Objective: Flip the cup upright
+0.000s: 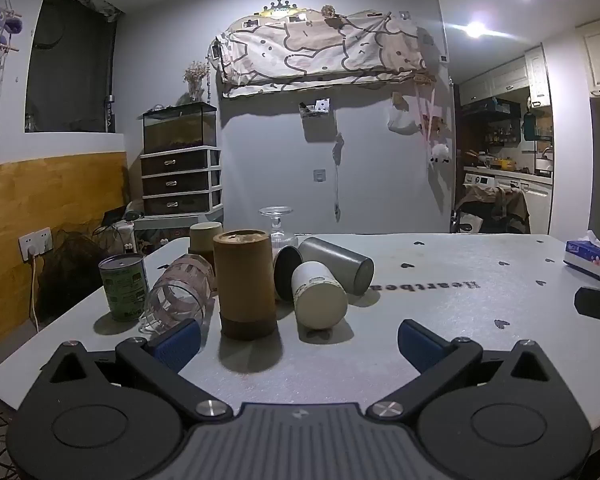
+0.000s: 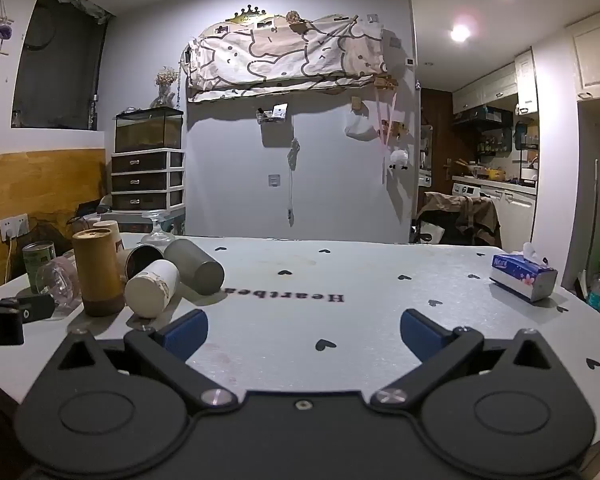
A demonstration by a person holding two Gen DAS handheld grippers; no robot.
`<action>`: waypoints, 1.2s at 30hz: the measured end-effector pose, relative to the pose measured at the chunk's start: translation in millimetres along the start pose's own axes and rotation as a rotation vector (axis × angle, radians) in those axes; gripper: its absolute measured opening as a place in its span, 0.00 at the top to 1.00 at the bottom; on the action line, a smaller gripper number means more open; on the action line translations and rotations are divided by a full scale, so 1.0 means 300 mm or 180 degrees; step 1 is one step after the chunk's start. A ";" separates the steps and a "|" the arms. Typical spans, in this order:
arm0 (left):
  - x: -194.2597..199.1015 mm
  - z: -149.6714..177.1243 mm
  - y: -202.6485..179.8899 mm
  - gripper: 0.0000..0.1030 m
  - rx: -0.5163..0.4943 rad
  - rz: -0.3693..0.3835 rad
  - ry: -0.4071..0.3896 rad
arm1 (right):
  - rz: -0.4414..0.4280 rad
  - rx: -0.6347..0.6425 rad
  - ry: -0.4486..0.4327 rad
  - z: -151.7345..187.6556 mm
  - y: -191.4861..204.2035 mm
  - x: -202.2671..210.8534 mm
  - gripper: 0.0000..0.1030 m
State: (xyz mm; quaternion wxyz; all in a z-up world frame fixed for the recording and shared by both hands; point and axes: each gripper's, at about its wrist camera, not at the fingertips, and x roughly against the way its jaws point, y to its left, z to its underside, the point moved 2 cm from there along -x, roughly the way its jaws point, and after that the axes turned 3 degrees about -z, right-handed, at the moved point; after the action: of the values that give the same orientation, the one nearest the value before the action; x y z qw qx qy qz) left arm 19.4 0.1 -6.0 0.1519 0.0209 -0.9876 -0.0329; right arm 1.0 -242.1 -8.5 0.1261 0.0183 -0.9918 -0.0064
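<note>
Several cups cluster on the white table [image 1: 440,320]. A tall brown cup [image 1: 246,284] stands upside down, just ahead of my left gripper [image 1: 300,340], which is open and empty. A white cup [image 1: 318,294], a grey cup [image 1: 336,264] and a dark-mouthed cup [image 1: 287,266] lie on their sides. A clear striped glass [image 1: 180,292] lies beside my left fingertip. A stemmed glass [image 1: 277,226] and a beige cup [image 1: 206,236] stand inverted behind. My right gripper [image 2: 304,330] is open and empty, right of the cluster; the brown cup [image 2: 98,270] and white cup [image 2: 152,288] show there.
A green tin can [image 1: 125,286] stands at the table's left edge. A tissue box [image 2: 524,278] lies at the far right. The right gripper's body [image 1: 598,306] shows at the right edge of the left wrist view. Drawers and a tank stand behind.
</note>
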 end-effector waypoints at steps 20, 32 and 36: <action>0.001 0.000 0.000 0.00 -0.0014 -0.0011 0.0000 | -0.0010 -0.0021 0.0019 0.002 0.005 -0.007 0.00; 0.001 0.000 -0.001 0.00 -0.0016 -0.0010 0.0004 | -0.0002 -0.0031 0.0031 -0.001 0.000 -0.011 0.00; 0.000 0.000 -0.001 0.00 -0.0015 -0.0011 0.0007 | -0.0001 -0.0032 0.0030 -0.001 -0.001 -0.011 0.00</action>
State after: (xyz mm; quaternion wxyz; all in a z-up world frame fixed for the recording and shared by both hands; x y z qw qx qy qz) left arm 19.3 -0.1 -6.1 0.1530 0.0223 -0.9873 -0.0355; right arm 4.4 -242.3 -8.9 0.1310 0.0179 -0.9912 -0.0113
